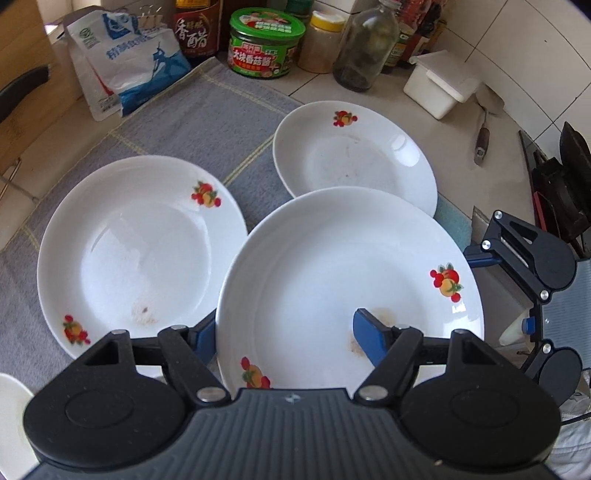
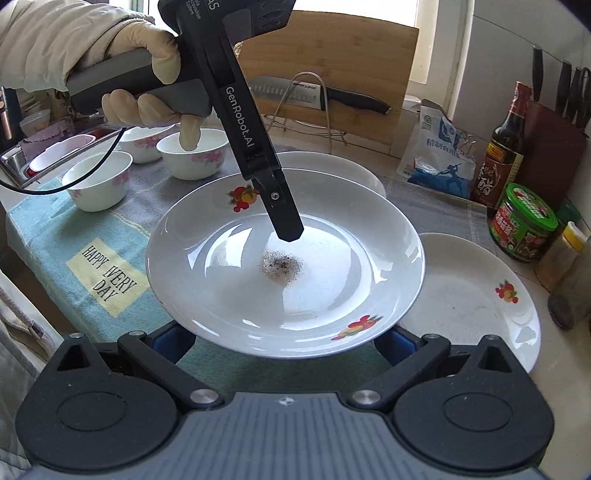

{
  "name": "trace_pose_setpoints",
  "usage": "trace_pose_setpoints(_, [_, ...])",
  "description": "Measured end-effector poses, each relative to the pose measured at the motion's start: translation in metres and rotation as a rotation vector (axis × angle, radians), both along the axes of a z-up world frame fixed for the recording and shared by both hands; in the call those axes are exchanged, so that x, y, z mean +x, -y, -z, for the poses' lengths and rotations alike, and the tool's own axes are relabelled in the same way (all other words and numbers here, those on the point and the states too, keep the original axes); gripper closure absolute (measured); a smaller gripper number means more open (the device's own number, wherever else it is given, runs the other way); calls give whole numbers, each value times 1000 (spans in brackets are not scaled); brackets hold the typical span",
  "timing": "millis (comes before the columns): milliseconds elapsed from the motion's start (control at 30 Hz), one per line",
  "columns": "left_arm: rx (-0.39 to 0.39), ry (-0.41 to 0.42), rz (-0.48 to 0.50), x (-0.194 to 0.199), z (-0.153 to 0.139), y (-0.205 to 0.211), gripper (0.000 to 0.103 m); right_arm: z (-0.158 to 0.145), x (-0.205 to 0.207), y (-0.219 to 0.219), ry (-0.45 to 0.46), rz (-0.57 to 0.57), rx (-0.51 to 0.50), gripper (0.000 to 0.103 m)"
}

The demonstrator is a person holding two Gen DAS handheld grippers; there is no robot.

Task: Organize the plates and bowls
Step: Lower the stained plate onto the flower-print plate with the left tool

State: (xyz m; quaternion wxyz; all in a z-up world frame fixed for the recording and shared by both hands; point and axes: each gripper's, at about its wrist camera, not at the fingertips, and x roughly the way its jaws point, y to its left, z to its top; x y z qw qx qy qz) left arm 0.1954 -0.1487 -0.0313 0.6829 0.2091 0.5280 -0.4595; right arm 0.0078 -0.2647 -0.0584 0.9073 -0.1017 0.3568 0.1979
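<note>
I hold a white plate (image 1: 332,277) (image 2: 332,258) with fruit prints and a brown stain above the grey-blue cloth (image 1: 207,122). My left gripper (image 1: 286,328) (image 2: 286,221) is shut on the plate's rim, one finger inside the plate and the other beneath. My right gripper (image 2: 282,343) (image 1: 495,291) stands open at the opposite edge, with the rim passing over its spread fingers. Two more white plates lie on the cloth, one at the left (image 1: 140,251) (image 2: 332,162) and one further back (image 1: 354,155) (image 2: 469,295). Three small bowls (image 2: 98,181) (image 2: 192,155) (image 2: 140,142) stand near the sink.
A salt bag (image 1: 125,62), vinegar bottle (image 1: 194,33), green-lidded jar (image 1: 264,48), glass bottle (image 1: 364,48) and white box (image 1: 439,83) line the back. A knife (image 2: 314,92) rests on a rack before a cutting board (image 2: 332,48). A knife block (image 2: 554,147) stands by the wall.
</note>
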Motion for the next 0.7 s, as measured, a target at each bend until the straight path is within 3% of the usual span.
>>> trace_pose_setpoints(700, [-19, 11, 155, 11, 5, 111, 30, 0, -5, 77, 5, 177, 3, 0])
